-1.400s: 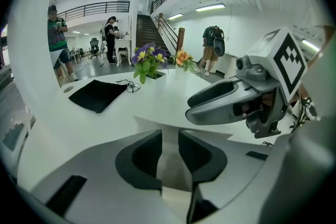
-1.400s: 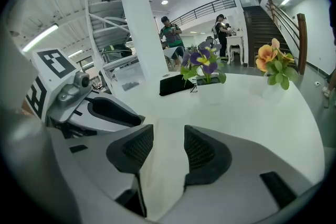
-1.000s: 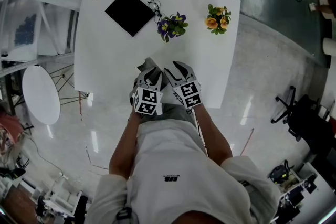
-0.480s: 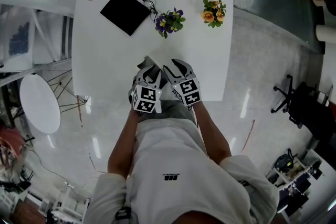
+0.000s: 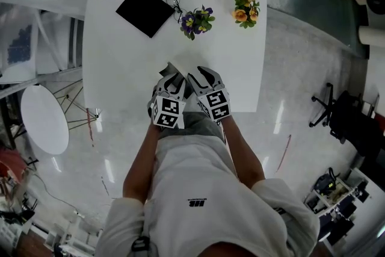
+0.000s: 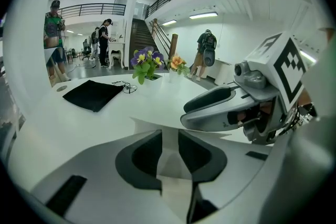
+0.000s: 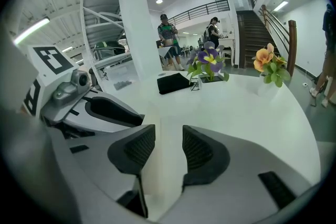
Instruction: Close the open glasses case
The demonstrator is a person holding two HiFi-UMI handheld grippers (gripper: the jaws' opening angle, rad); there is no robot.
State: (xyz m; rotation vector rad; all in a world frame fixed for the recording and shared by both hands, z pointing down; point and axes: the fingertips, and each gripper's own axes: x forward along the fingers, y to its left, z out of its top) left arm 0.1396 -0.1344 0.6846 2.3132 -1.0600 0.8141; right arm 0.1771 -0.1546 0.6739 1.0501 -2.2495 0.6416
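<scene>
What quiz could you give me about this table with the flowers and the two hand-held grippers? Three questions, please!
1. True or false: the purple flowers stand between the black cloth and the orange flowers.
2. Pick one: the pair of glasses lies A) beside the black cloth, B) on the floor, C) among the orange flowers.
3. Fill the gap: the left hand-held gripper and the right hand-held gripper each have part of a white ____ between their jaws.

Key: 1 true. 2 A. 3 glasses case.
</scene>
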